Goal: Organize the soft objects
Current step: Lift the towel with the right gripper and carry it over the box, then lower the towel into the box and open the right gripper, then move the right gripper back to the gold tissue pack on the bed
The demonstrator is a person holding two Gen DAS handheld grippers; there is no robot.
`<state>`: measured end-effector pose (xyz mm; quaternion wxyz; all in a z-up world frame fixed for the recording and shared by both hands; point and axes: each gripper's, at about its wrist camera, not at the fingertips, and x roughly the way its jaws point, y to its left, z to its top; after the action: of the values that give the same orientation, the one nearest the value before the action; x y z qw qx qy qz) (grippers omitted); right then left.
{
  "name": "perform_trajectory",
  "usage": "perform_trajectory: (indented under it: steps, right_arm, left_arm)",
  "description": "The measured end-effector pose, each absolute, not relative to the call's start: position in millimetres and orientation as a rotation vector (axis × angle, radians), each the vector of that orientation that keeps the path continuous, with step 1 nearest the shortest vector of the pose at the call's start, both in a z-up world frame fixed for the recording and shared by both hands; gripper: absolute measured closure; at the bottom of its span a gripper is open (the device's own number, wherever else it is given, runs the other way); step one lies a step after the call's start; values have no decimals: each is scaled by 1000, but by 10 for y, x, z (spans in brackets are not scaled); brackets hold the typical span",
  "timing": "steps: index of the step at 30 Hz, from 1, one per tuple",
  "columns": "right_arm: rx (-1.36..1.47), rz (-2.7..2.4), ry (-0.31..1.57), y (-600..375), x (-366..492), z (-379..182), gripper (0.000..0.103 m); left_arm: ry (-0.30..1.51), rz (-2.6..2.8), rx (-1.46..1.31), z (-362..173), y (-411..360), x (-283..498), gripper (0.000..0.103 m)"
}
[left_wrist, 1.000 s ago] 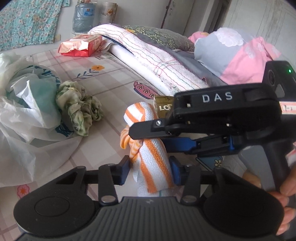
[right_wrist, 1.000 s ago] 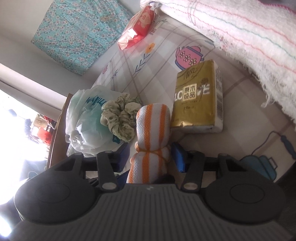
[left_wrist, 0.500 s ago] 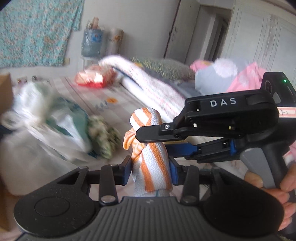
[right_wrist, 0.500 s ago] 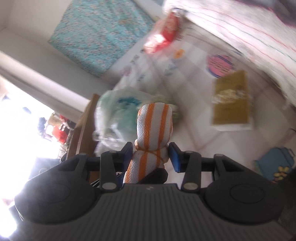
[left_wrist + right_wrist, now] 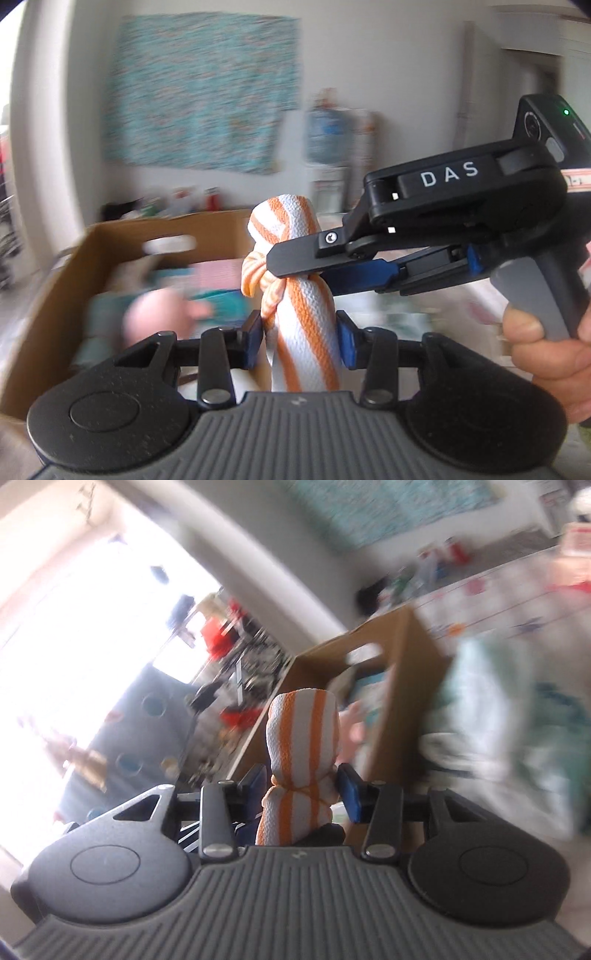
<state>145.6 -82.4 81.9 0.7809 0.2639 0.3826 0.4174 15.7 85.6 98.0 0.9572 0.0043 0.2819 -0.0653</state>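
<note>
An orange-and-white striped towel roll (image 5: 299,295), tied around its middle, is held up in the air by both grippers. My left gripper (image 5: 301,336) is shut on its lower part, blue pads pressing both sides. My right gripper (image 5: 301,271) comes in from the right and is shut on the knotted waist; a hand (image 5: 546,350) holds its grip. In the right wrist view the towel roll (image 5: 303,731) stands between that right gripper's (image 5: 301,782) pads. Behind the roll is an open cardboard box (image 5: 55,295) with soft items inside, among them a blurred pink one (image 5: 155,317).
The cardboard box (image 5: 413,664) stands at the bed's edge, with a white and green plastic bag (image 5: 517,720) to its right. A teal patterned cloth (image 5: 203,92) hangs on the far wall beside a water bottle (image 5: 325,136). Bright window and cluttered shelves lie left.
Both grippers have lifted the towel roll off the bed and swung it left. The cardboard box has come into view behind it; the tissue pack, scrunchie and blankets have left view.
</note>
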Motion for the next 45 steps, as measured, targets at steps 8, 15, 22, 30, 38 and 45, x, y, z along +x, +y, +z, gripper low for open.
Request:
perform_trajectory:
  steps: [8, 15, 22, 30, 38, 45]
  right_arm:
    - [504, 1097, 1033, 720, 1882, 790, 60]
    - [452, 1099, 1263, 1568, 2067, 319, 60]
    - [440, 1075, 1324, 1617, 2081, 145, 60]
    - [522, 1095, 1258, 1249, 2115, 365, 56]
    - [658, 1112, 1100, 432, 2040, 629, 50]
    - [715, 991, 908, -662, 1624, 672, 40]
  left_arm:
    - [697, 109, -73, 902, 1775, 388, 60]
    - [780, 217, -65, 782, 2121, 380, 51]
    - [750, 198, -64, 847, 2149, 220, 47]
    - [692, 197, -99, 926, 2149, 114, 42]
    - [637, 142, -141, 1066, 1946, 10, 36]
    - [580, -66, -120, 1084, 1265, 50, 29]
